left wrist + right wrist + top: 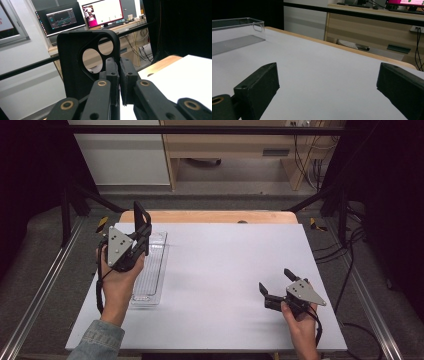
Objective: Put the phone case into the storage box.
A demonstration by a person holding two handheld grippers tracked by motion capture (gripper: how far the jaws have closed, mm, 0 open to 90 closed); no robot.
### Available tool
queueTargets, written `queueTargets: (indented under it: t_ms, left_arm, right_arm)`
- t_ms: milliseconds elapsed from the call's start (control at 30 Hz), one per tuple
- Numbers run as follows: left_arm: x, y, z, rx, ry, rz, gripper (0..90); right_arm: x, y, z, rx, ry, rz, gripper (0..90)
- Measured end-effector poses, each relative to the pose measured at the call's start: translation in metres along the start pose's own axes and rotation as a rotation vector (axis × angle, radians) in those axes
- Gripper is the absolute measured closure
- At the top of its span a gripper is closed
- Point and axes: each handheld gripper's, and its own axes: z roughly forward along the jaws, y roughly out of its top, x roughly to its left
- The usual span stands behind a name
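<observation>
Right tongs (pixel 272 281), lower right of the high view, released and empty low over the white counter (pixel 230 265); left tongs (pixel 141 222), upper left, clenched on a black phone case (pixel 75 62) held upright above the clear tray (pixel 155 265).

Your worktop (pixel 225 285) was a wooden table covered almost wholly by a white sheet; a strip of bare pale wood (pixel 210 216) showed along its far edge, with a small dark mark near the middle of that strip. Directly on the white surface lay one thing: a long clear plastic tray (pixel 152 270) with a ribbed floor, set near your left edge and running lengthwise from near to far. From the right gripper view, you could see the tray's (pixel 237 32) thin clear wall standing upright, with a cut-out handle at its end.
</observation>
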Motion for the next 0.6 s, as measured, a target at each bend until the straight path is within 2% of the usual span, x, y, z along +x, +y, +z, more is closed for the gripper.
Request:
queueTargets:
  t_ms: [133, 300, 600]
  left_arm:
    - [0.002, -0.001, 0.002, 0.002, 0.006, -0.019, 85.8]
    - [0.004, -0.001, 0.005, -0.012, 0.034, -0.041, 85.8]
    - [0.010, -0.008, 0.013, 0.016, 0.038, -0.088, 85.8]
  right_arm:
    - [0.000, 0.000, 0.000, -0.002, 0.003, 0.002, 4.5]
    - [0.000, 0.000, -0.001, -0.003, 0.007, 0.007, 4.5]
    - [0.000, 0.000, -0.001, -0.005, 0.017, 0.007, 4.4]
